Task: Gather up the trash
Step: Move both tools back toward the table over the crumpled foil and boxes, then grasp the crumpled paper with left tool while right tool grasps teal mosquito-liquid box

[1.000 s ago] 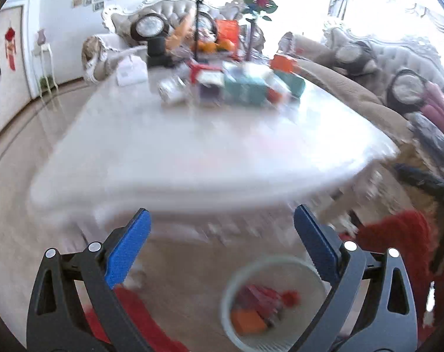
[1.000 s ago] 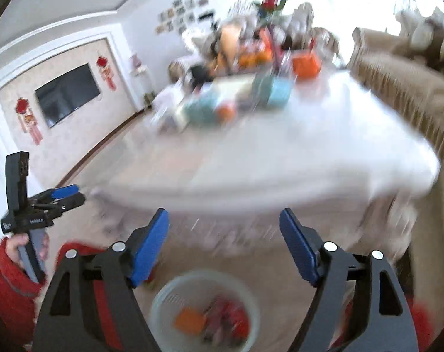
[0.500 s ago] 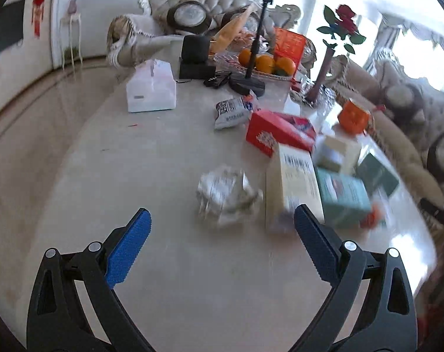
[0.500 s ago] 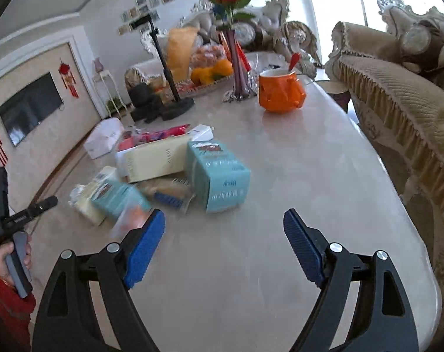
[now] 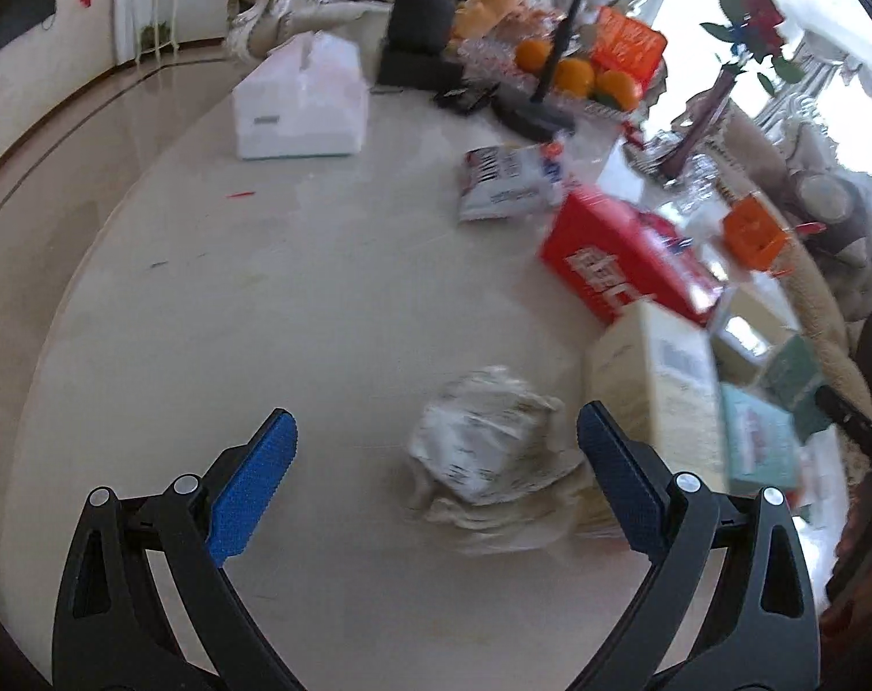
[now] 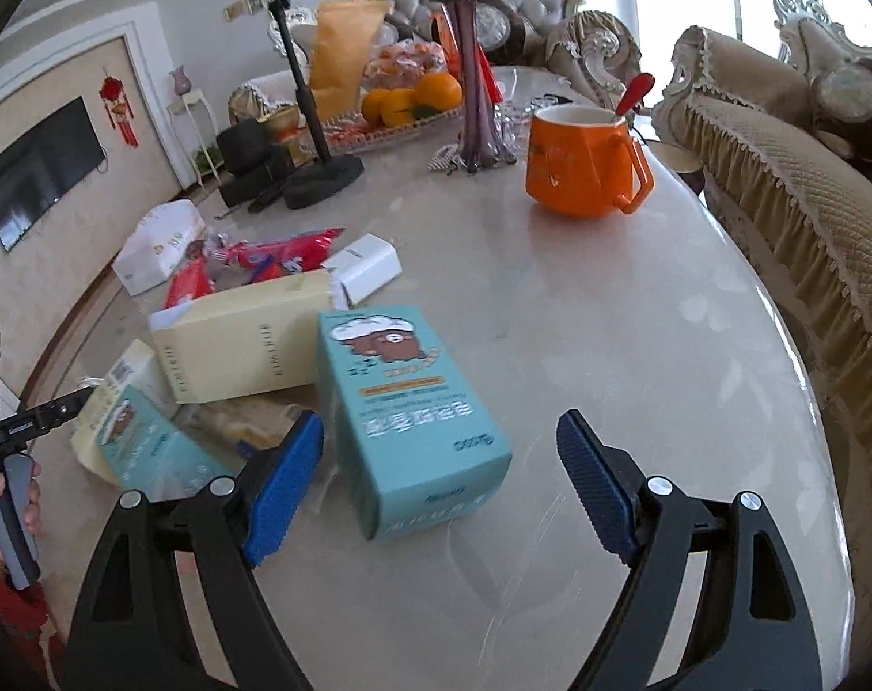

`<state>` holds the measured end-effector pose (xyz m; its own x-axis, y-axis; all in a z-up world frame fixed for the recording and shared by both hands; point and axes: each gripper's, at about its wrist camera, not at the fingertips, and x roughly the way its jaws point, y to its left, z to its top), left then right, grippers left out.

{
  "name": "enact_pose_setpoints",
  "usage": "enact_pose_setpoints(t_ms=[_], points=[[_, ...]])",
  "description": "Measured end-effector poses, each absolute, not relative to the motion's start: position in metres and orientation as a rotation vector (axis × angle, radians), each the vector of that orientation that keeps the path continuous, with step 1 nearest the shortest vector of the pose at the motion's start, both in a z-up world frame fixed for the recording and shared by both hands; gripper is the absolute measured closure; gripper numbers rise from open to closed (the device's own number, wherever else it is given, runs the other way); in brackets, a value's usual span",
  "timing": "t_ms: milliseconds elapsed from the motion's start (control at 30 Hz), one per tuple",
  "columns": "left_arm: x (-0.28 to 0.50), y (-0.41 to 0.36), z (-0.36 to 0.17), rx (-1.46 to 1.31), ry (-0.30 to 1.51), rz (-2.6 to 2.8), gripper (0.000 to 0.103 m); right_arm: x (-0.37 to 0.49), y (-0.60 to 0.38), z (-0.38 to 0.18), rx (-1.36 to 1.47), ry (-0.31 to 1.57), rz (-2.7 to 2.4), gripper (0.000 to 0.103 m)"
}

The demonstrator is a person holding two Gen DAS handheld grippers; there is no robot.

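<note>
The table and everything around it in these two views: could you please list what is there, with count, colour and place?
table: one, pale marble, under everything
teal boxes: two, teal, near edge, one between the right jaws
cream box: one, pale yellow, behind the teal boxes
crumpled wrapper: one, whitish, between the left jaws
red box: one, red, mid-table
snack bag: one, white, beyond the red box
tissue box: one, white, far left
mug: one, orange, spoon inside
vase: one, purple, by the mug
oranges: several, on a tray
sofa: beige, right of table
left gripper: open
right gripper: open, jaws just widened
</note>
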<state>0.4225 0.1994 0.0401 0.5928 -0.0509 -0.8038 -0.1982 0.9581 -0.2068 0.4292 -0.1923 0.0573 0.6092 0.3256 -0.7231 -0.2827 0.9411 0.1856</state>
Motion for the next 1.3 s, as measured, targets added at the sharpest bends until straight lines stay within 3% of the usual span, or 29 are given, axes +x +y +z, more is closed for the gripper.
enact_pose_setpoints(t_ms=[300,333,367,400,433,467,500,533,667,1000,1300], points=[[0.423,0.178,0.034,-0.171,0.975,0.13,0.008,0.447,-0.184,0.042,0.094,0.909,0.396,0.026],[0.421,0.177,0.033,-0.161,0.971,0.134,0.009,0.447,-0.183,0.041,0.088,0.913,0.401,0.028],[0.419,0.175,0.032,-0.135,0.965,0.14,0.01,0.446,-0.181,0.04,0.077,0.918,0.407,0.044],[0.418,0.173,0.032,-0.106,0.964,0.152,0.018,0.444,-0.179,0.039,0.06,0.926,0.408,0.051],[0.416,0.171,0.032,-0.072,0.961,0.169,0.033,0.441,-0.178,0.039,0.042,0.917,0.404,0.053],[0.414,0.172,0.034,-0.048,0.952,0.18,0.04,0.439,-0.177,0.04,0.03,0.913,0.402,0.054],[0.413,0.174,0.036,-0.054,0.944,0.179,0.06,0.433,-0.176,0.04,0.023,0.906,0.401,0.055],[0.412,0.178,0.038,-0.074,0.942,0.177,0.072,0.431,-0.177,0.041,0.029,0.9,0.401,0.055],[0.412,0.193,0.041,-0.167,0.943,0.132,0.072,0.417,-0.181,0.043,0.051,0.893,0.414,0.055],[0.403,0.18,0.049,-0.1,0.891,0.091,0.075,0.411,-0.185,0.049,0.053,0.876,0.396,0.055],[0.328,0.167,0.082,-0.142,0.748,-0.039,0.075,0.353,-0.205,0.072,0.114,0.76,0.478,0.055]])
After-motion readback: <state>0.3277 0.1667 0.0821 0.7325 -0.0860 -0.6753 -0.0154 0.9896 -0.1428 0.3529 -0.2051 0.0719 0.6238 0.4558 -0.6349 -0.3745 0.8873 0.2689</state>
